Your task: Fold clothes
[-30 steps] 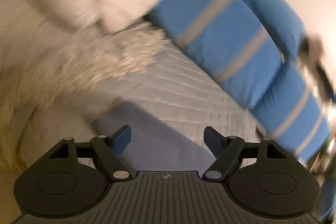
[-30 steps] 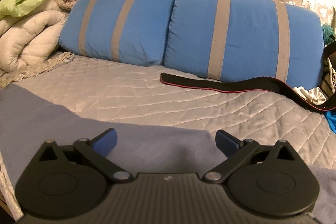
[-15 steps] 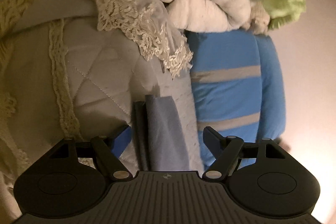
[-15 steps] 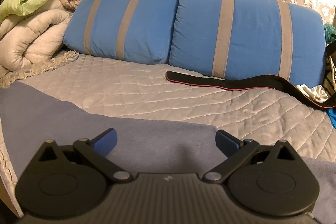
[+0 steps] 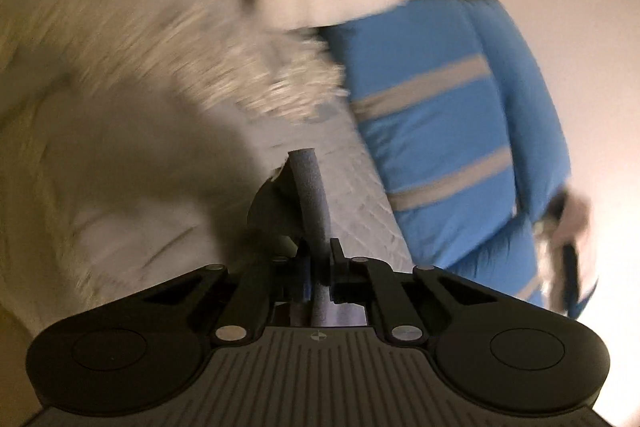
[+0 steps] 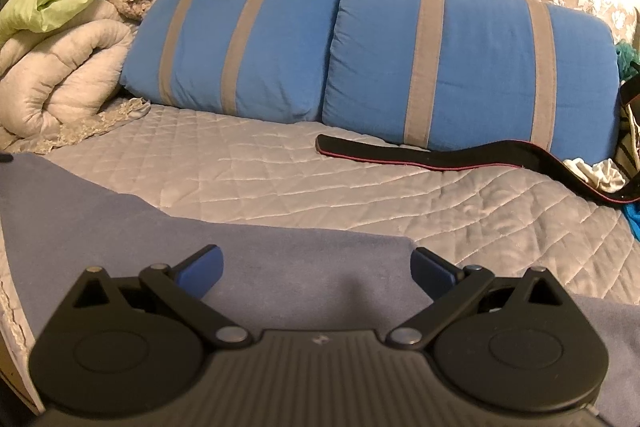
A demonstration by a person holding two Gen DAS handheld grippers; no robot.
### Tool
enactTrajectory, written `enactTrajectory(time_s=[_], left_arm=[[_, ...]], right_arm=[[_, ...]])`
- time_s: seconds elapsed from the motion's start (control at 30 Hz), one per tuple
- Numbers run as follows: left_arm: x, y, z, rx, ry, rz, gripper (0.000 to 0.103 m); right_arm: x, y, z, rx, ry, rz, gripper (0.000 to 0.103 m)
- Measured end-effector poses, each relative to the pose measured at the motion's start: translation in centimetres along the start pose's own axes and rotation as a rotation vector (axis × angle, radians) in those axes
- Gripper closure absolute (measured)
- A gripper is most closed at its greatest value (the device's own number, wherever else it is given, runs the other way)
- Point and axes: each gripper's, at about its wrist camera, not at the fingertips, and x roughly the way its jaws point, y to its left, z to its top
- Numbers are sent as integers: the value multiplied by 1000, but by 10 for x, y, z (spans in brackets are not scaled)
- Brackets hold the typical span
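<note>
Your left gripper (image 5: 318, 273) has its jaws clamped on a fold of the grey-blue soft cloth garment (image 5: 310, 203), which stands up as a narrow ridge between them. Your right gripper (image 6: 316, 269) hovers with jaws wide apart above the same garment (image 6: 280, 267), spread flat on the near part of the grey quilted bed (image 6: 360, 183). Two blue pillows with grey stripes (image 6: 460, 59) lie at the far side, a black strap (image 6: 440, 159) just in front.
</note>
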Motion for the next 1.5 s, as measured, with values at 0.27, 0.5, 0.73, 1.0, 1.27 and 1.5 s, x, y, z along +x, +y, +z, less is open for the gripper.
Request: enactTrajectory(time_s=[0.27,0.5,0.73,1.0,1.27,1.5], left_arm=[[-22,-124,-10,430,0,13,96],[-15,-204,-66,748,63,-6,96],[6,-252,-143,966,147,-67,96],[24,-286,-246,1151,255,-127,96],[51,-280,-338,1204,453,-157,73],[26,-265,-323,1176,387,-155,39]], right_arm=[[2,3,0,-3,8,28,0],[2,6,1,9,18,32,0],[-5,5,4,-8,16,23,0],[-23,-1,1,9,17,0,0],[-38,-5,-2,-29,36,-72,0],[-50,5,-2,-219,117,-146,0]])
